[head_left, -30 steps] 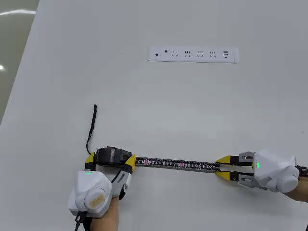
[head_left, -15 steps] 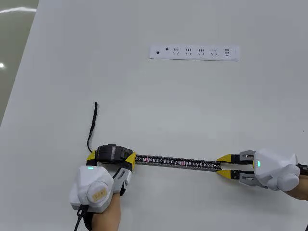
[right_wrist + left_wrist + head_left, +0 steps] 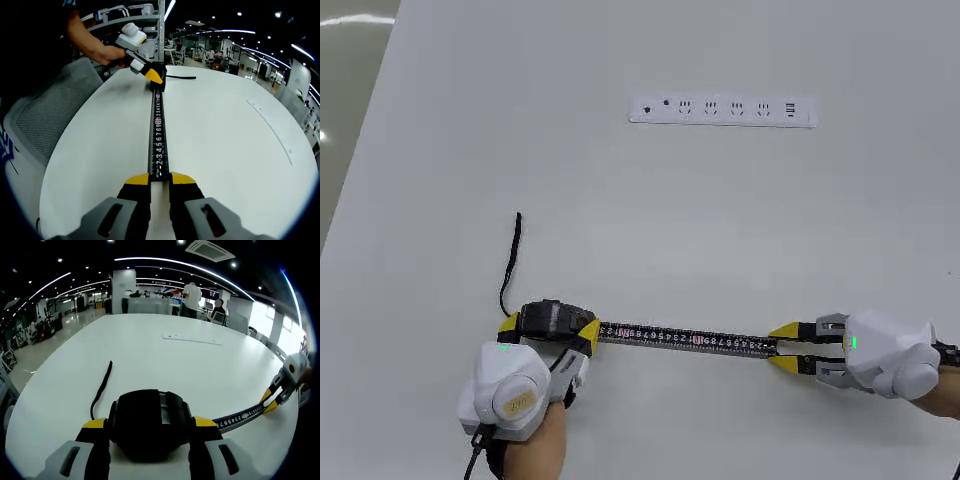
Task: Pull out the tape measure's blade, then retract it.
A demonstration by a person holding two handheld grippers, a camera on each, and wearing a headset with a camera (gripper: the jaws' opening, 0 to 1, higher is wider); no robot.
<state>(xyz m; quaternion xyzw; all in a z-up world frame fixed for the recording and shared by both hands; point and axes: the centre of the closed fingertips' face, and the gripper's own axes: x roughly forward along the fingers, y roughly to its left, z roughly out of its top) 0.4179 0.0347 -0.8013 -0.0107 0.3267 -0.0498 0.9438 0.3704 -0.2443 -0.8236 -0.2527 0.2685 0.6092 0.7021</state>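
The case (image 3: 553,320) is sitting near the tabletop's (image 3: 720,220) front edge, toward its left side. The blade (image 3: 685,339) is lying flat and running rightward from it along that edge, with a long run of printed numbers showing. The left tool (image 3: 548,330) is clamping the case between its two yellow tips, as the left gripper view (image 3: 150,423) is showing clearly. The right tool (image 3: 782,347) is closed down narrow on the blade's free end. In the right gripper view (image 3: 160,178) the tips are pinching the strip just past its lowest numbers, though the end hook itself is hidden, so the exact hold is probably at the hook.

The pull-out is looking done or nearly so, and the retraction is not yet begun.

The case's black strap (image 3: 510,265) is trailing toward the back. A power strip (image 3: 723,110) is lying well apart, nearer the far edge.
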